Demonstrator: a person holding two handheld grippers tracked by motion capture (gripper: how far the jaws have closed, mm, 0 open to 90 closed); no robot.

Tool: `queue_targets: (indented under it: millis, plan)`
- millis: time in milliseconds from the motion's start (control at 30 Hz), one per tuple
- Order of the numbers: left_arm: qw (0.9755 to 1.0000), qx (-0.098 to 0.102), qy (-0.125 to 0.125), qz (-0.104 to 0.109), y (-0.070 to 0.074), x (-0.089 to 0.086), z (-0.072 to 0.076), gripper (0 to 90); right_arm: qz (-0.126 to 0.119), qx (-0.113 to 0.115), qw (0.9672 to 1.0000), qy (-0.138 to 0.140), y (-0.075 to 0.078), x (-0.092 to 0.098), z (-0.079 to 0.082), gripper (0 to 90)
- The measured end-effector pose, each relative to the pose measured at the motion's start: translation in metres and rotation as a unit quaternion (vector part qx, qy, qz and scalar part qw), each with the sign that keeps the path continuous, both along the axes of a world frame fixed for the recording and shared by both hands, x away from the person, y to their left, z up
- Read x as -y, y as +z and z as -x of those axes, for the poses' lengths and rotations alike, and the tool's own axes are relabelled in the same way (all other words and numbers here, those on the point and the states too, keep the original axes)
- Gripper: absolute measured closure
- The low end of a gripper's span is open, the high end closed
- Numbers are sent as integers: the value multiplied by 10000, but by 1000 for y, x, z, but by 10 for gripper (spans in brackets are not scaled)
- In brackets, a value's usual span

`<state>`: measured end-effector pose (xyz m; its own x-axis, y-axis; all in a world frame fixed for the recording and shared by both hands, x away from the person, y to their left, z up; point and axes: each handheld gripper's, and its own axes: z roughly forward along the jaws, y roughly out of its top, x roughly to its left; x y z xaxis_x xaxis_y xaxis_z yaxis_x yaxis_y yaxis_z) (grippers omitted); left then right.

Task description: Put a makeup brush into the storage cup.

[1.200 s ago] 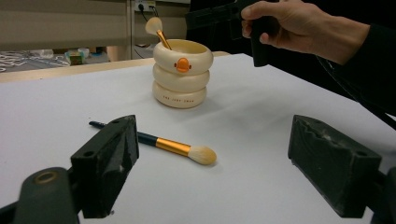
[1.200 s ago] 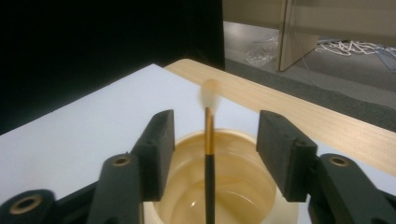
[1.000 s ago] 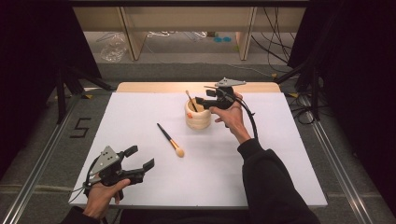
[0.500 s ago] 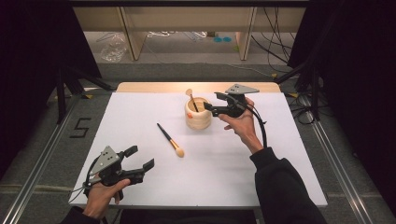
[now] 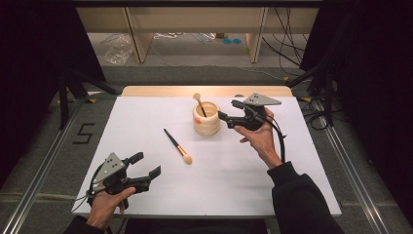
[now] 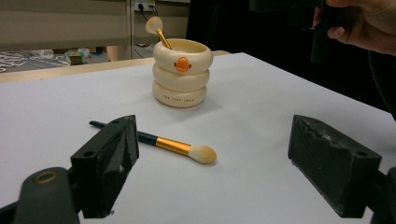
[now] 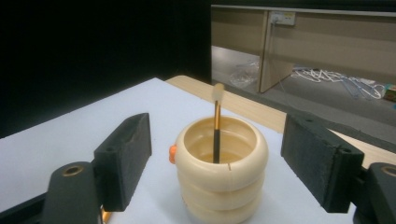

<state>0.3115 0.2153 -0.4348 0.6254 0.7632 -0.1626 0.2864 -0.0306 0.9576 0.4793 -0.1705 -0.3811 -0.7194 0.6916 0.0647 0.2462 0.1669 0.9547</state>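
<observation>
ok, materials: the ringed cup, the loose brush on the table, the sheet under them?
Cup: looks like glazed ceramic or glossy plastic; smooth cream surface with soft highlights, can't tell which. Loose brush: dark lacquered handle, gold metal-looking ferrule, pale soft bristles. Table sheet: matte white, paper or plastic film, over a wood-look board visible at the far edge.

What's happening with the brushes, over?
Right gripper open, just let go. One brush in cup. Second brush on table; left gripper open, path clear.

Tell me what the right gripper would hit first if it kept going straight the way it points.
Most likely the cream ringed cup, dead ahead between the right gripper's open fingers; the brush stands inside it.
</observation>
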Motion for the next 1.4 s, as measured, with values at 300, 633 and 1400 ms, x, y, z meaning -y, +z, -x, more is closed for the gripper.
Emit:
queue_targets:
  millis: [300,633,1400]
  plan:
    - [10000,14,-1,-10,0,0,0,159,-64,-26,10000,-30,-5,4,15,232]
    - [10000,15,-2,-12,0,0,0,159,-73,13,9999,-141,-10,12,39,168]
    - [10000,-15,37,1,0,0,0,159,-195,-103,9997,-141,-30,28,83,183]
